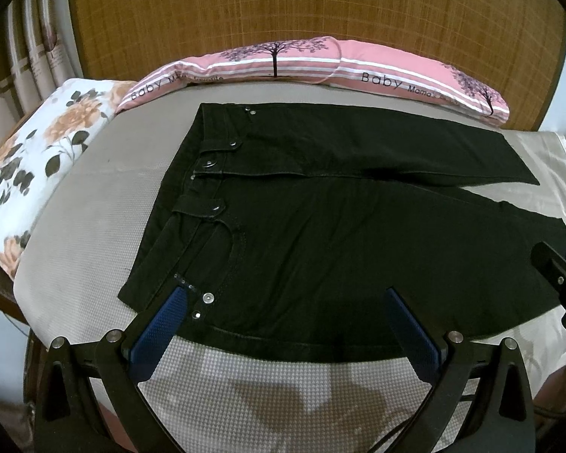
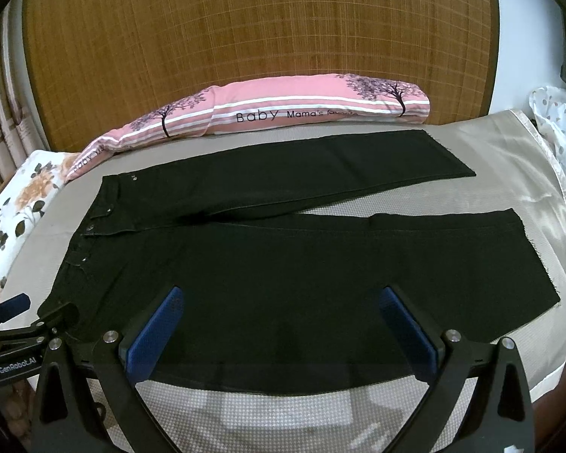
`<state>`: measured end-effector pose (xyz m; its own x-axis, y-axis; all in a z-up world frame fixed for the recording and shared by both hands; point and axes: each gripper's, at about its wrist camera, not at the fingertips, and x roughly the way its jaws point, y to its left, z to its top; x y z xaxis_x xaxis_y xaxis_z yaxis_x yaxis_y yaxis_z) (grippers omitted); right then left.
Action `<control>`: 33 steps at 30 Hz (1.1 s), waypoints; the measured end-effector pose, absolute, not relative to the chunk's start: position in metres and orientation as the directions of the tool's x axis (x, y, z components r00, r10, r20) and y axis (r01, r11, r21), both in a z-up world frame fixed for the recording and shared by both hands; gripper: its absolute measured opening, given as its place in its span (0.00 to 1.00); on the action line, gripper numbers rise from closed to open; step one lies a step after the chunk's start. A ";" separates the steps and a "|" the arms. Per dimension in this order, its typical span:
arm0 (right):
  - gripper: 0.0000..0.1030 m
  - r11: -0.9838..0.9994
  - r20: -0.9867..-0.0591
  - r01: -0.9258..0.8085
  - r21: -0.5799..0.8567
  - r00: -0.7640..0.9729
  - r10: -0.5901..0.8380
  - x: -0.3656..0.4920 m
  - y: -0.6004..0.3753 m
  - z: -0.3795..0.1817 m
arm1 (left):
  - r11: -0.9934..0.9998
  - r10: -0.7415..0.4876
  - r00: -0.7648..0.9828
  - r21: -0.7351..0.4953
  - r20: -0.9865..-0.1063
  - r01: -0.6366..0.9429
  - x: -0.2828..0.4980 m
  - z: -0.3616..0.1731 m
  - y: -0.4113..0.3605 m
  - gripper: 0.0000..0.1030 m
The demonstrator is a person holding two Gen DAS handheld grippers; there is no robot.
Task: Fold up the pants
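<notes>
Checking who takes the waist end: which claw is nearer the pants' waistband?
Left. The left claw hovers open at the waistband corner; the right claw hovers open farther along the near leg.

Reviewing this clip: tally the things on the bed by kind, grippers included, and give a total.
Black pants: 1
Pink "Baby" bolster pillow: 1
Floral pillow: 1
Grippers: 2, left gripper and right gripper, both open over the near edge of the pants
Total: 5
</notes>
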<state>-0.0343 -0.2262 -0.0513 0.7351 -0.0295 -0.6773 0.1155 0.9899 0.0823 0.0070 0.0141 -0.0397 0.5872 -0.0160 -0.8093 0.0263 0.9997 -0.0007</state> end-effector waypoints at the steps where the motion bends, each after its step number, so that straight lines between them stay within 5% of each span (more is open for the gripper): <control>1: 1.00 0.990 -0.677 0.115 0.083 0.735 -0.029 -0.035 -0.226 -0.051 | 1.000 -0.017 0.588 -0.002 -0.809 0.027 0.007 -0.040 0.014 1.00; 33: 1.00 0.990 -0.676 0.111 0.086 0.736 -0.024 -0.034 -0.226 -0.051 | 1.000 -0.015 0.586 0.001 -0.810 0.026 0.007 -0.038 0.015 1.00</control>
